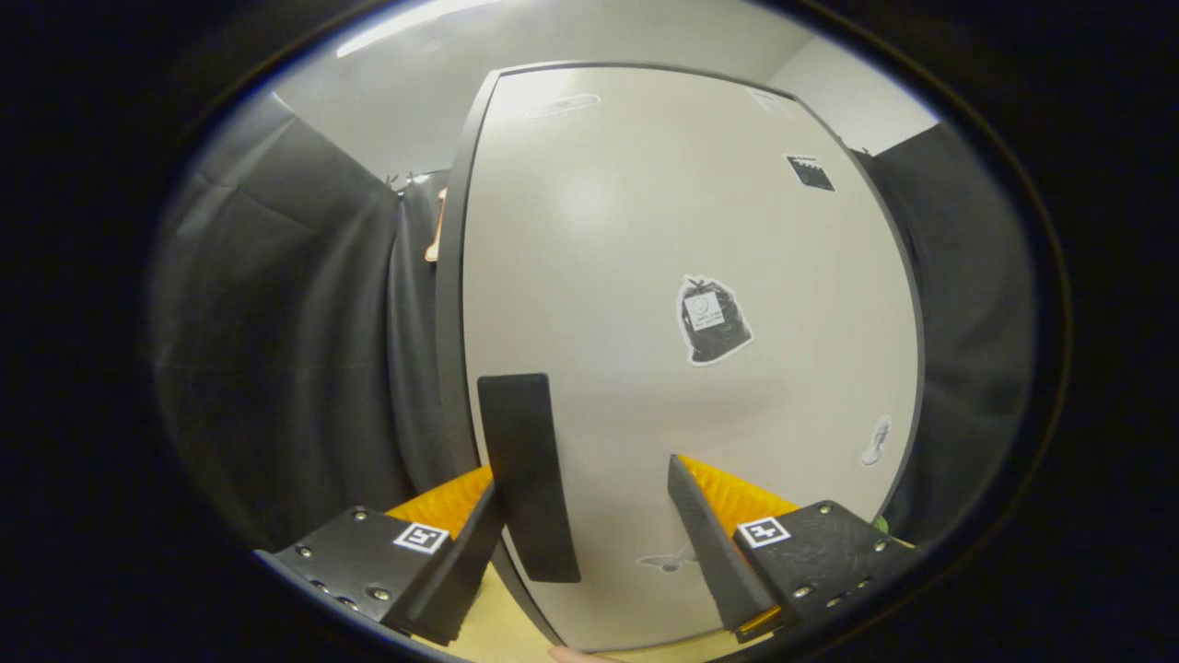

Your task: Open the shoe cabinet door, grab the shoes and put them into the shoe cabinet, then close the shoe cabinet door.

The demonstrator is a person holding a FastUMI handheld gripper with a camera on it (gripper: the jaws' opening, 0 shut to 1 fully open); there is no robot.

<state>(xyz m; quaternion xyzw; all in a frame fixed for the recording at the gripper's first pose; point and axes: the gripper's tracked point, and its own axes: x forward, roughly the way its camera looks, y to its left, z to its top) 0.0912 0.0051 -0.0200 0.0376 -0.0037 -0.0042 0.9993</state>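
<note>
One pale shoe cabinet door (682,276) stands shut between black cloth walls (285,350). The gripper (589,516) gapes wide, its left finger beside the black handle (527,474).

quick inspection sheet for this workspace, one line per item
surface: pale yellow floor shows low between the fingers, below the door's corner
job's things: shoe cabinet door, light grey with a dark edge, fills the space ahead; its black handle stands upright near the dark edge; whether the door is shut or ajar cannot be told; shoes nothing seen
clutter: stickers on the door, one shaped like a black bag
grippers: gripper open, fingers either side of the handle, not pressing on it; the handle sits close to the left finger
cables: nothing seen
surroundings: black cloth wall on both sides, white ceiling with a light strip above
</note>
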